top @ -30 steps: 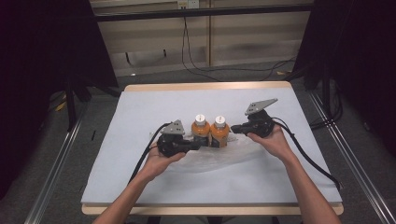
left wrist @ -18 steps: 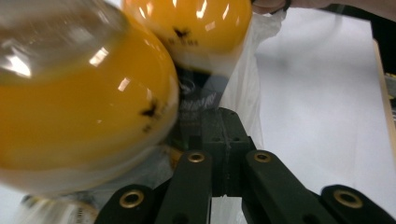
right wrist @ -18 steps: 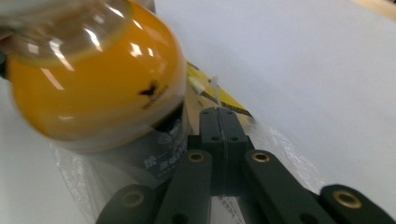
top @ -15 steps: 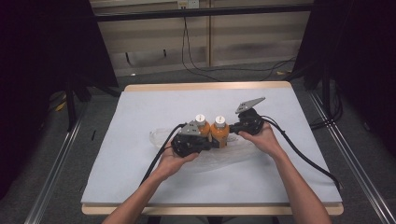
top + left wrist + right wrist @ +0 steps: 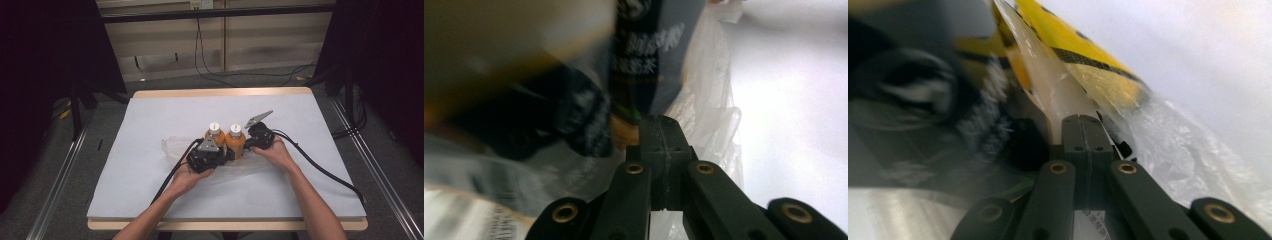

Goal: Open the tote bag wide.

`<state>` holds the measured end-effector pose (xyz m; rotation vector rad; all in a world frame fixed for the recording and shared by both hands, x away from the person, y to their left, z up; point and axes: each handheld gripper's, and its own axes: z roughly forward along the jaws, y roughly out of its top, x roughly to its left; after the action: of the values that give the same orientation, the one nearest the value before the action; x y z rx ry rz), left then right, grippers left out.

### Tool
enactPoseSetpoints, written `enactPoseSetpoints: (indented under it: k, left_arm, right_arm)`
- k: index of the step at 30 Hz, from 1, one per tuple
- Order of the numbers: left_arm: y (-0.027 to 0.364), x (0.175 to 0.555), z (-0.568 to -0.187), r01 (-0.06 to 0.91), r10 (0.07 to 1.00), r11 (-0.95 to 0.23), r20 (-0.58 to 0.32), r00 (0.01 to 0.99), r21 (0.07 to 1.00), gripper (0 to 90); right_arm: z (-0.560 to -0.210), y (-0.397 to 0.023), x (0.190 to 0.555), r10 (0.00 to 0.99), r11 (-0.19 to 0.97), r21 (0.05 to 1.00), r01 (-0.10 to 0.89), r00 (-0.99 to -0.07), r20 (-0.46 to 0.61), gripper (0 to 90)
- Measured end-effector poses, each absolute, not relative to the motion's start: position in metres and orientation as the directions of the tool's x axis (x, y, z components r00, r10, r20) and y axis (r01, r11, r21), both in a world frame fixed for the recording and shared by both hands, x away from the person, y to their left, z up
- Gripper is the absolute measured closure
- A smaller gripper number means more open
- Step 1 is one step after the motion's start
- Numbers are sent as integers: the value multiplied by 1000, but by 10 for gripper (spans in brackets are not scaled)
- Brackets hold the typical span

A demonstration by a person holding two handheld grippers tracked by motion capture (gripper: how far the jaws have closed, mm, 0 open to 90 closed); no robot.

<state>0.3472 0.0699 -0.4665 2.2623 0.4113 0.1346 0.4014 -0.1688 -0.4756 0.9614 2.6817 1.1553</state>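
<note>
Location check: found two orange bottles (image 5: 235,144) upright, side by side and touching near the middle of the table (image 5: 150,115), inside a clear plastic bag (image 5: 172,146) lying crumpled around their bases. Noted white caps uppermost, long axes vertical.

Recorded the left gripper (image 5: 225,154) low at the bottles' left and near side, pointing across towards them, and the right gripper (image 5: 246,145) low at their right side, pointing back the other way. Found the pair flanked closely from both sides, neither hand clearly nearer. Judged the bag film, not the bottles, to be the item in hand, lying directly at both sets of tips.

Left gripper view: found the jaws fully closed, tips (image 5: 659,135) hard up against a dark bottle label (image 5: 649,50), film (image 5: 709,100) just beside them. Could not confirm film pinched between the pads.

Right gripper view: found the jaws fully closed, tips (image 5: 1082,132) at the foot of a taut fold of film (image 5: 1048,90) rising from between them, yellow label (image 5: 1083,55) behind. Judged that film to be gripped.
</note>
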Motion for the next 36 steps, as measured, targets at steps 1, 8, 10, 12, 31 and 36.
enactPoseSetpoints:
  k: [1,8,10,12,31,36]
  left_arm:
    - [70,346,-470,237,331,-619,-25,943,749,900]
    - [69,338,-475,230,328,-646,-6,945,728,900]
    - [68,337,-476,226,321,-654,-6,947,722,900]
    - [66,334,-481,228,317,-665,-8,948,711,900]
    - [67,325,-478,165,215,-707,-14,977,688,900]
    - [69,322,-480,171,206,-687,-37,978,706,900]
  right_arm:
    - [-477,-169,402,568,527,674,518,-804,174,900]
    - [-481,-168,403,580,536,662,524,-798,163,900]
    - [-481,-168,403,579,537,661,525,-799,165,900]
    - [-481,-167,403,591,539,656,528,-792,152,900]
    - [-479,-163,419,642,550,647,529,-762,78,900]
    - [-479,-161,422,646,540,652,532,-759,83,900]
